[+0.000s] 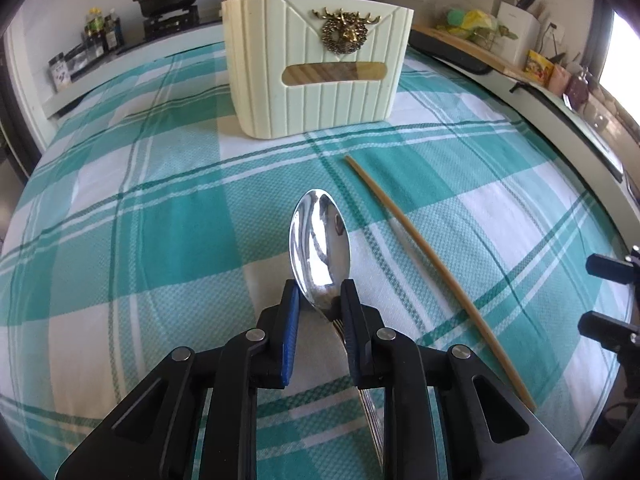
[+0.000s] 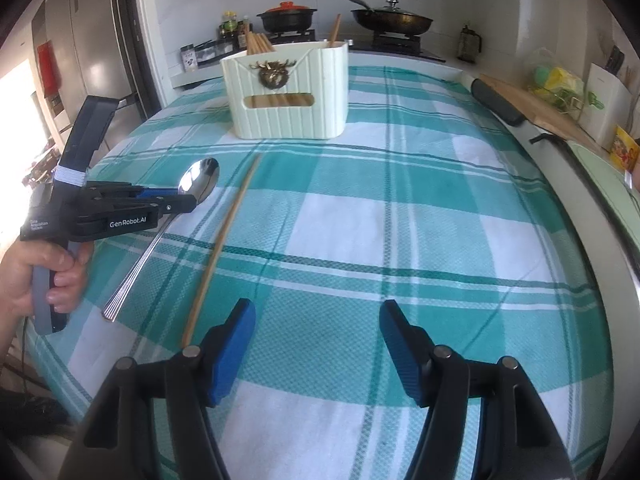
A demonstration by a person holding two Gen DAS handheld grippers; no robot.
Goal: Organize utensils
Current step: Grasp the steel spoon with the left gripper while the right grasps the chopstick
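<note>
Table covered by teal-and-white plaid cloth (image 2: 400, 216). Cream ribbed utensil holder (image 2: 286, 92) stands at far side. Nearer: single wooden chopstick (image 2: 222, 244) flat on cloth; steel spoon (image 2: 160, 236) just left, handle end touching cloth.

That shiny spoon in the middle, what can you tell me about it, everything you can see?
The spoon is polished metal, mirror-bright, with an oval bowl and a long thin handle grooved lengthwise. It lies on the checked tablecloth, bowl facing up and pointing toward the cream utensil holder. The left gripper has its two fingers closed on the base of the bowl, where the handle begins. A single wooden chopstick lies beside it, apart. The handle end rests near the table's edge.
</note>
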